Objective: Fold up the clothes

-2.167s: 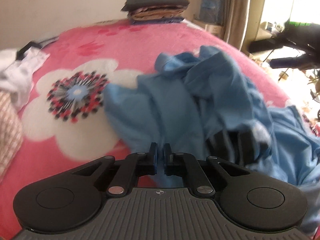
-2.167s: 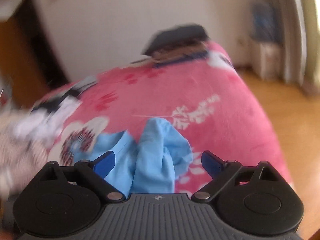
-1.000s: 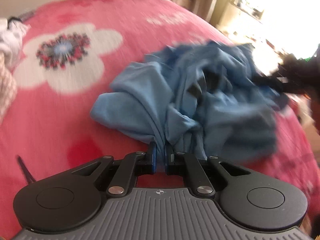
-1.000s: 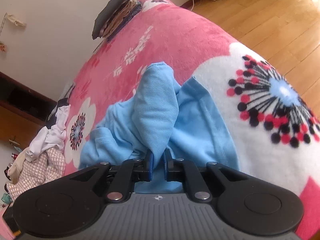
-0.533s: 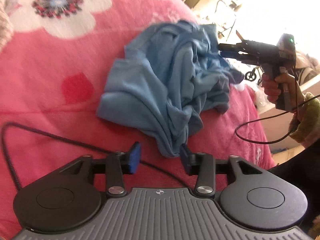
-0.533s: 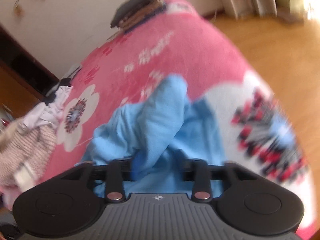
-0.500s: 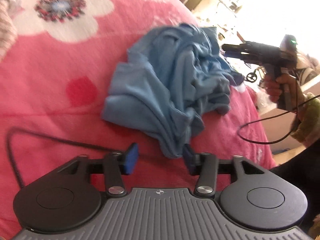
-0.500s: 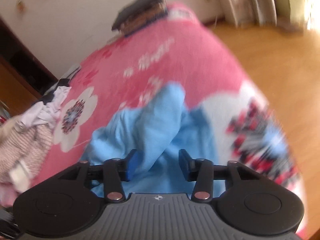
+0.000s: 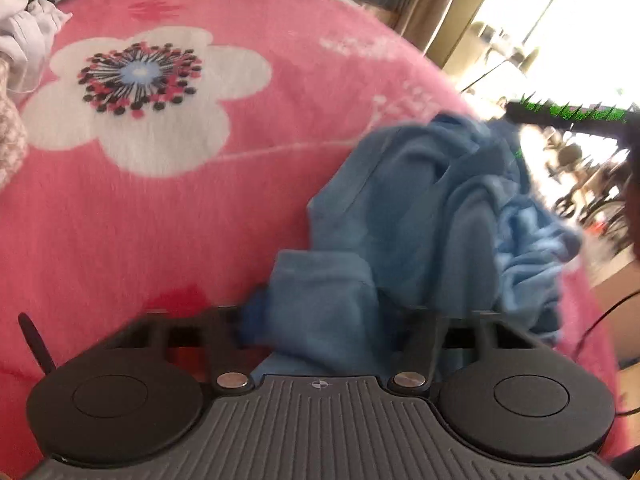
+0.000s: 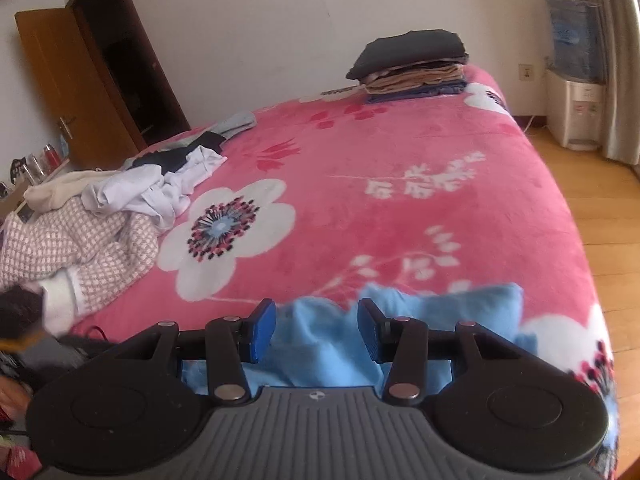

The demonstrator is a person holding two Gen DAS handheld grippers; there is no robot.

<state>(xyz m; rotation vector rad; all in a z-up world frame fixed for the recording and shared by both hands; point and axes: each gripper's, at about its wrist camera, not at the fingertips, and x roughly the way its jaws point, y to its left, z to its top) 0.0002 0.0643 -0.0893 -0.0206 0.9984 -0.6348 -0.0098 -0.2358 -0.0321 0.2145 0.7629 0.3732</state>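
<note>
A crumpled blue garment [image 9: 420,216] lies on the pink flowered blanket [image 9: 200,208] near the bed's right edge. My left gripper [image 9: 326,312] is open, low against the garment, and a thick fold of the cloth sits between its spread fingers and hides the right tip. In the right wrist view my right gripper [image 10: 316,328] is also open, its blue pads [image 10: 262,330] apart, with the garment's light-blue edge [image 10: 440,308] just beyond and beneath them. The right gripper shows in the left wrist view as a blurred dark bar [image 9: 568,118] past the garment.
A stack of folded clothes [image 10: 412,64] stands at the bed's far end. A heap of unfolded clothes [image 10: 100,216] lies at the left. A black cable [image 9: 36,344] runs by my left gripper. Wooden floor [image 10: 600,208] and a water dispenser [image 10: 576,116] are beyond the right edge.
Both grippers were shut on the garment a second ago and have since opened. The left one has pushed forward onto the cloth. The right one now points up the bed.
</note>
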